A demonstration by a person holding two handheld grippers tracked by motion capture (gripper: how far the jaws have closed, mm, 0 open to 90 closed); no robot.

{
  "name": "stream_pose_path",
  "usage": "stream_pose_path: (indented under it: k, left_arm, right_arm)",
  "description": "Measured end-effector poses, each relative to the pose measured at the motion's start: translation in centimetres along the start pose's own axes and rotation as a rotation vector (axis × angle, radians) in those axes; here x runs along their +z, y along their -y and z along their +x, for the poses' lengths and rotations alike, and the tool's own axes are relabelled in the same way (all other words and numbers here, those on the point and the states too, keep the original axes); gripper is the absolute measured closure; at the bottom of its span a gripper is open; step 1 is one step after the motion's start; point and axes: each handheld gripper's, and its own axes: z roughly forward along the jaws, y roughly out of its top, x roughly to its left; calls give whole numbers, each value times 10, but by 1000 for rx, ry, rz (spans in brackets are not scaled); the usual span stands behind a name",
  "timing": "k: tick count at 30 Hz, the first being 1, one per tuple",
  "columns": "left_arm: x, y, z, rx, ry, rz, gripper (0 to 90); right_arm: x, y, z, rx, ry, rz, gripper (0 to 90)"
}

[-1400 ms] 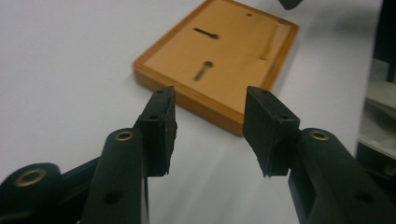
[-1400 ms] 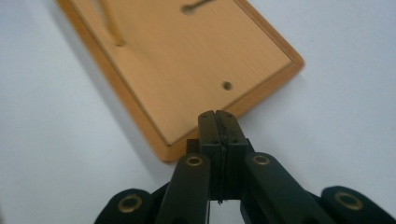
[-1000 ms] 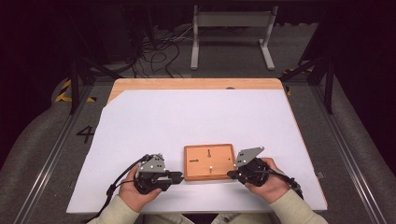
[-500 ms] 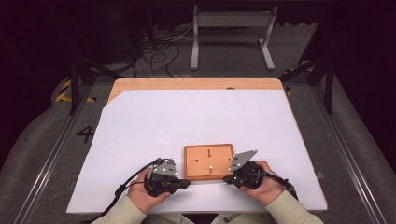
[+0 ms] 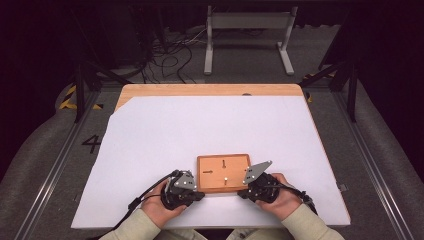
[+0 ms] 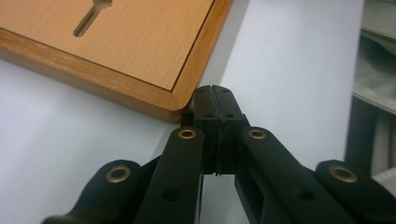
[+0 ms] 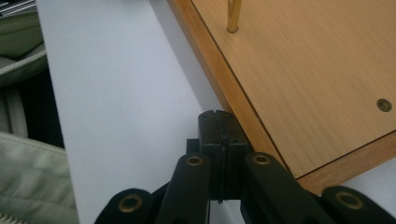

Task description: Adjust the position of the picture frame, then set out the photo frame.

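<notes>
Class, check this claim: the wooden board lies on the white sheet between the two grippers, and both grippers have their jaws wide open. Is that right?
Not quite. The wooden board does lie on the white sheet between the left gripper and the right gripper, but both have their jaws shut, pads pressed together with nothing between, as each gripper view shows.

White table cover (image 5: 210,130), wooden tabletop edge (image 5: 200,90), floor cables (image 5: 170,50), metal stand (image 5: 247,22)

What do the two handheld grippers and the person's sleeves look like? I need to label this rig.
Both the left gripper and the right gripper are black, each topped by a grey three-cornered plate. Their black jaw links carry brass-coloured rivets. A black cable trails from the left one. The sleeves are pale greenish.
</notes>
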Motion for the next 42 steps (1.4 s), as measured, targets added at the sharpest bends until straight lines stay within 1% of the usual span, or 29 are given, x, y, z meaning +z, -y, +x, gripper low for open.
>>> stream_pose_path:
  k: [1, 3, 4, 5, 7, 10, 11, 13, 16, 19, 21, 23, 24, 27, 28, 30, 32, 33, 35, 37, 38, 39, 41, 42]
  left_arm:
    - [0, 0, 0, 0, 0, 0, 898]
    - [1, -2, 8, -16, -23, -8, 898]
    - [2, -3, 12, -21, -28, -17, 898]
    - [3, -4, 14, -35, -31, -19, 898]
    - [6, -8, 19, -39, -42, -24, 898]
    - [10, -13, 26, -45, -56, -33, 898]
    - [10, -13, 26, -45, -56, -33, 898]
    - [13, -17, 31, -49, -68, -40, 898]
    - [15, -20, 38, -55, -85, -47, 898]
    - [16, -21, 41, -58, -88, -51, 897]
    - [15, -21, 41, -50, -86, -51, 890]
    - [12, -21, 40, -52, -81, -63, 847]
    - [9, -21, 40, -51, -85, -73, 814]
    - [2, -20, 37, -29, -128, -89, 748]
    - [0, -20, 36, -20, -152, -89, 721]
    - [-3, -19, 35, -17, -178, -86, 672]
    - [-4, -18, 35, -17, -176, -92, 648]
    - [-9, -18, 33, -31, -178, -116, 632]
    - [-14, -17, 33, -48, -183, -147, 607]
    - [-18, -16, 33, -67, -187, -178, 589]
    - [-18, -16, 33, -67, -187, -178, 588]
    - [-22, -15, 35, -79, -194, -198, 582]
    - [-25, -14, 37, -97, -196, -221, 568]
    - [-28, -13, 38, -107, -198, -231, 558]
  right_arm:
    - [0, 0, 0, 0, 0, 0, 900]
    - [2, -2, -5, 10, 21, -12, 900]
    - [3, -3, -7, 13, 25, -15, 900]
    - [3, -3, -9, 19, 31, -20, 900]
    - [3, -4, -15, 29, 50, -31, 900]
    - [4, -4, -25, 58, 82, -43, 900]
    - [4, -4, -25, 58, 82, -43, 900]
    - [4, -4, -31, 75, 94, -53, 900]
    - [6, -6, -38, 86, 120, -66, 900]
    - [7, -6, -42, 103, 137, -80, 900]
    - [7, -6, -43, 115, 137, -87, 900]
    - [6, -5, -42, 104, 157, -82, 900]
    - [4, -5, -41, 98, 158, -90, 900]
    - [-5, -4, -41, 92, 167, -129, 896]
    - [-8, -4, -42, 92, 161, -139, 866]
    - [-13, -4, -42, 84, 168, -151, 842]
    - [-16, -3, -42, 81, 175, -160, 837]
    - [-21, -1, -42, 83, 168, -179, 824]
    - [-25, -1, -43, 88, 163, -195, 804]
    - [-28, 0, -44, 87, 170, -217, 779]
    - [-28, 0, -44, 87, 170, -217, 779]
    - [-32, -1, -43, 96, 165, -233, 749]
    - [-34, -2, -43, 99, 155, -244, 737]
    - [-35, -3, -43, 92, 151, -254, 729]
